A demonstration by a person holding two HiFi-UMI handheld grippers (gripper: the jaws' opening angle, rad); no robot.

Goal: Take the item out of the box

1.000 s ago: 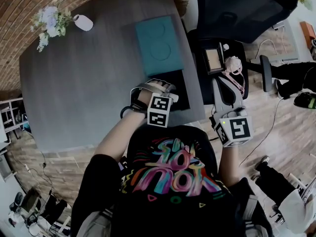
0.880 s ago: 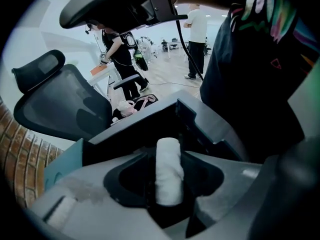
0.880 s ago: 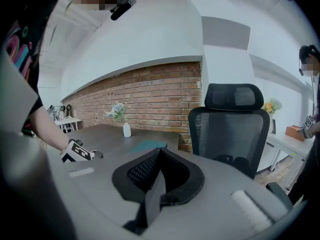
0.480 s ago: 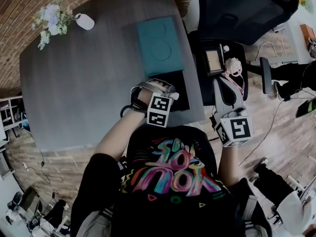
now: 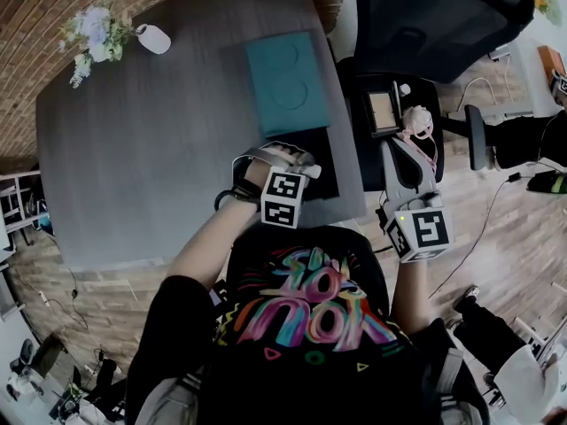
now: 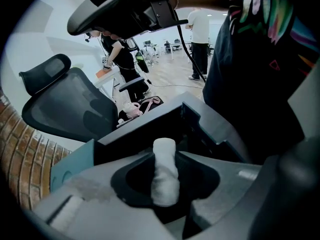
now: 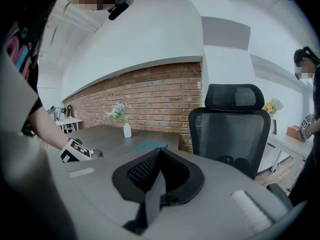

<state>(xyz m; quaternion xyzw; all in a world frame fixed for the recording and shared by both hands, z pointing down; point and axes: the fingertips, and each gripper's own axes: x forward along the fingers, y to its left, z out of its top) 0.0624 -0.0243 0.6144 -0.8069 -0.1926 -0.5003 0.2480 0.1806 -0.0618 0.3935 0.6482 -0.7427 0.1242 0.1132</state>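
Left gripper view: jaws pinched on the white roll (image 6: 165, 174), which looks to sit low in the box (image 5: 326, 173), not yet out.
Nearest, the left gripper (image 5: 285, 155) points steeply down at the table's (image 5: 159, 149) near edge. Its jaws have just been closing and grip the roll at about half width. The grasp seems made, and the lift clear remains. The right gripper (image 7: 159, 154), jaws together and empty, hangs off the table near the office chair (image 7: 235, 129). Beyond the box lies a teal lid (image 5: 285, 82), and farthest a vase (image 5: 152, 39). Nothing reads as writing: the shirt lettering is too stylised.
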